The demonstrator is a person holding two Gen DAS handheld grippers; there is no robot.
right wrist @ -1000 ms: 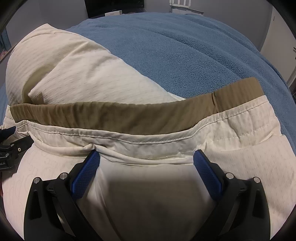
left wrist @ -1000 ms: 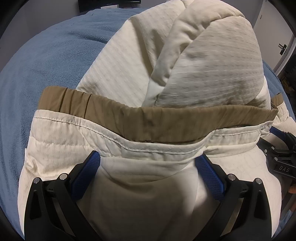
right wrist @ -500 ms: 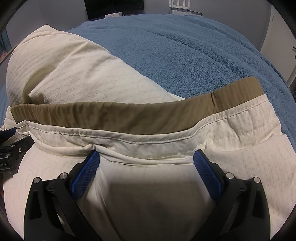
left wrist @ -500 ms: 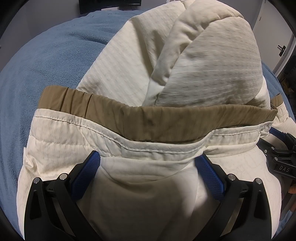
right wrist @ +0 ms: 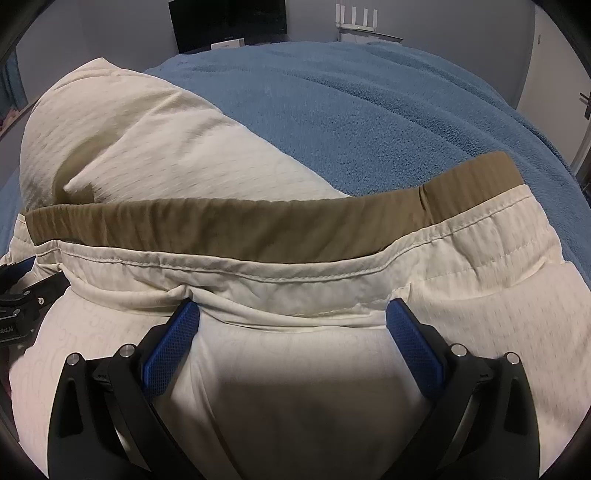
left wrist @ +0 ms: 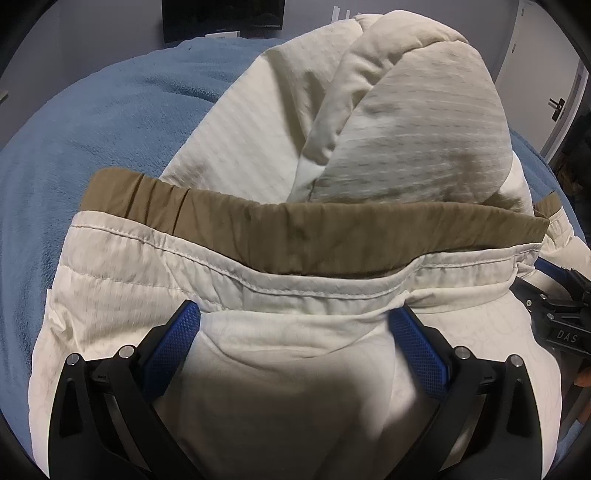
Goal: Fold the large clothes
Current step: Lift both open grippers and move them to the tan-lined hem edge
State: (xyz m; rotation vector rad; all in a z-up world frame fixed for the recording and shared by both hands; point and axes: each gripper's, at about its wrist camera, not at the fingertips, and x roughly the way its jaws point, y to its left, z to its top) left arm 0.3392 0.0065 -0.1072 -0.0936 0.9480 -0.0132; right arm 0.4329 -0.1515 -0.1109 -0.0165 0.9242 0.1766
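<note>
Because the big cream puffy jacket (left wrist: 258, 155) is soft and light, its brown stretchy hem band (left wrist: 332, 236) is the best place to hold; both the left gripper (left wrist: 295, 321) and the right gripper (right wrist: 293, 314) have fingers spread wide under that band.

Left gripper (left wrist: 295, 314) fingertips buried under cream jacket (left wrist: 258, 155) hem fold; same for right gripper (right wrist: 293, 306) in right wrist view. Whether pads pinch cloth or stand clear: cannot tell. Jacket lower part cut off by bottom edge in both views. Mesh lining (left wrist: 413, 147) smeared by motion blur. Blue blanket (right wrist: 369, 110) beneath jacket hidden. Other gripper's body only partly in frame at right edge of left view, lettering half readable. Dark screen (right wrist: 229, 22) detail too small.
</note>
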